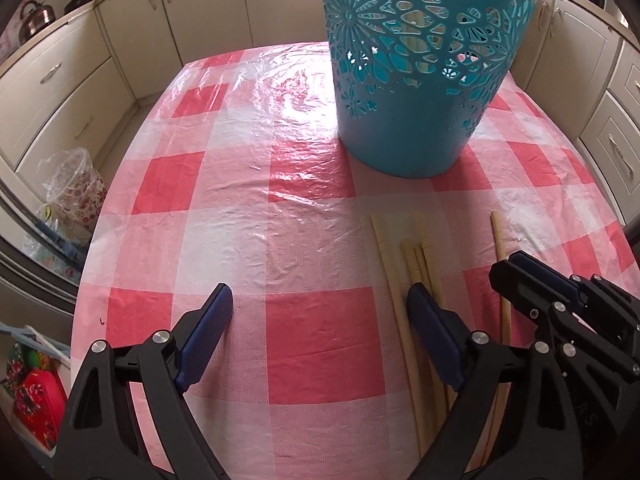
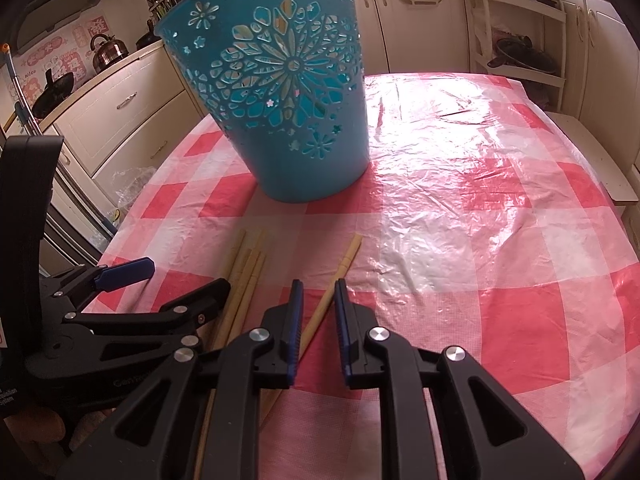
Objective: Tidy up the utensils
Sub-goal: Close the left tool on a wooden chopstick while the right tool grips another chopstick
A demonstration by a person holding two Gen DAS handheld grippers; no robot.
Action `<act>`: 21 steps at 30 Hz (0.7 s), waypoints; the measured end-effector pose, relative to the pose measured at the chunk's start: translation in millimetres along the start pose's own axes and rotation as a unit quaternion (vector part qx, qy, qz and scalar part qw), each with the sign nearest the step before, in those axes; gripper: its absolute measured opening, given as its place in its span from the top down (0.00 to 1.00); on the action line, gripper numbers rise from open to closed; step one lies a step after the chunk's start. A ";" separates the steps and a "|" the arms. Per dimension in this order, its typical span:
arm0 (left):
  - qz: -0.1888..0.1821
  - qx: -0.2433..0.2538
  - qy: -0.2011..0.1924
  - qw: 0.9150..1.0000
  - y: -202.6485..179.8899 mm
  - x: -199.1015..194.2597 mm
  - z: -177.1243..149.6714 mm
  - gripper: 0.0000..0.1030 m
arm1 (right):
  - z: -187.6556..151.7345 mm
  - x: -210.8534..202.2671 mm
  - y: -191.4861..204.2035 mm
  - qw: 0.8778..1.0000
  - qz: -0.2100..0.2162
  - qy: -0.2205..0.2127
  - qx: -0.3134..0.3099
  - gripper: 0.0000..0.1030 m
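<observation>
Right wrist view has the lone chopstick (image 2: 338, 280) running lengthwise up between the right gripper (image 2: 318, 292) pads — nearly together, not visibly clamping it. The left gripper (image 1: 320, 308) gapes wide beside the bundled chopsticks (image 1: 404, 264) — the blue basket (image 1: 416, 80) stands beyond.

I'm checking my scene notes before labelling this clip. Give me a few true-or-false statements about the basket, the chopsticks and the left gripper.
1. The teal basket stands upright on the tablecloth. True.
2. No chopsticks lie on the tablecloth. False: several lie in front of the basket.
3. The left gripper has its fingers wide apart, holding nothing. True.
4. The tablecloth is plain blue. False: it has pink and white checks.
</observation>
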State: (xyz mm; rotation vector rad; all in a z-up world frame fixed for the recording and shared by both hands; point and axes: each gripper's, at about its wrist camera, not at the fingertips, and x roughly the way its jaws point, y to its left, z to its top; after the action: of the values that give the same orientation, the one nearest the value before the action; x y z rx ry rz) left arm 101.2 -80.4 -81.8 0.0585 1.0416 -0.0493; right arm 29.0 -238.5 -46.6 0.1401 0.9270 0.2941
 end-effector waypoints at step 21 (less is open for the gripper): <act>-0.096 0.156 0.008 0.983 0.4 -5.0 15.4 0.95 | 6.4 -4.2 -22.1 0.999 0.027 0.031 0.013 0.93</act>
State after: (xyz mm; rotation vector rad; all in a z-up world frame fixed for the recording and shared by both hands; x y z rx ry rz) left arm 112.0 -81.1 -69.8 0.2435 1.0452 -0.3896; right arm 35.9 -260.8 -45.1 0.1810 0.9905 0.3370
